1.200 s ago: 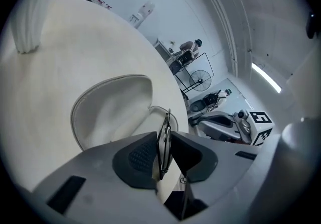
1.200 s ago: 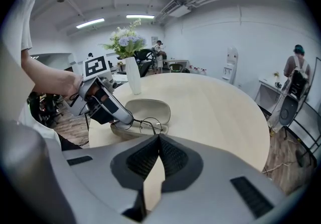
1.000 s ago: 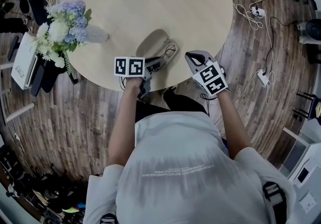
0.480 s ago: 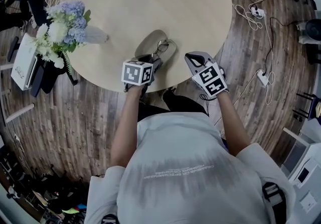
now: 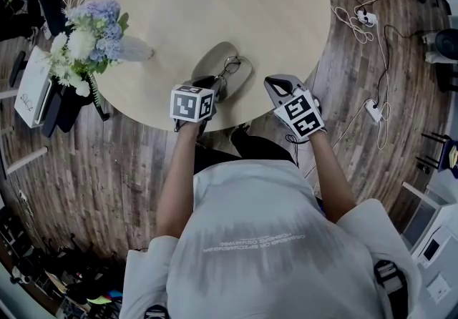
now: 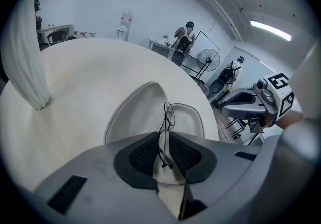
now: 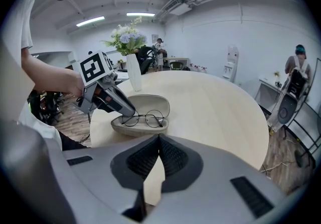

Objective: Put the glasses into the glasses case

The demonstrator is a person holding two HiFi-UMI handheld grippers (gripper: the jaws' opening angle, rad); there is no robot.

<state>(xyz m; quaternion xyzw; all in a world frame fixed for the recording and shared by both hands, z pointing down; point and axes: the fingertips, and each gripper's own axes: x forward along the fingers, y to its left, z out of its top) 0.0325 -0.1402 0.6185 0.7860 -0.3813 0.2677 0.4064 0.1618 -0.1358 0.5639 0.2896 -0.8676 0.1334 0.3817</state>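
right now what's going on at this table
A person stands at a round table with a gripper in each hand. The left gripper has just been closing its jaws on one end of the wire-framed glasses, which lie across the lower half of the open glasses case. They sit on the case rather than down inside it. The right gripper hangs near the table's edge, jaws together and empty.

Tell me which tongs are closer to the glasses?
Left. The left tongs have just been closing on the glasses and grip them over the open case; the right tongs hang shut and empty, apart, to the case's right.
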